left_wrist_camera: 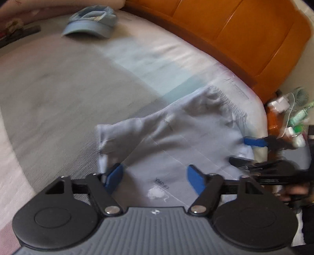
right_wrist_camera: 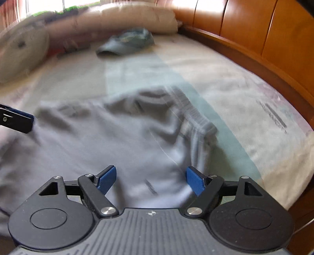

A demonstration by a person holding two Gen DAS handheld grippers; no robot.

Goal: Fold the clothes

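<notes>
A: How do the claws stand?

B: The left claw (left_wrist_camera: 154, 179) has its blue pads spread apart over the pale grey garment (left_wrist_camera: 176, 141), nothing pinched between them. The right claw (right_wrist_camera: 151, 179) is spread wide too, above the same cloth, gripping nothing.

A: Can each one see the other?

B: Yes. From the left wrist, the right claw shows at the garment's right edge, one blue pad against the cloth; whether it presses the cloth I cannot tell. From the right wrist, a blue finger of the left claw pokes in at the far left.

A: And the garment?

B: It lies rumpled on the bed (right_wrist_camera: 225, 78), its ribbed hem bunched toward the wooden headboard (right_wrist_camera: 265, 35).

A: Beyond it?

B: A blue cap (left_wrist_camera: 92, 22) rests farther up the bed, well apart, near a rolled beige quilt (right_wrist_camera: 137, 17). Small bottles (left_wrist_camera: 294, 117) crowd a stand beside the bed.
</notes>
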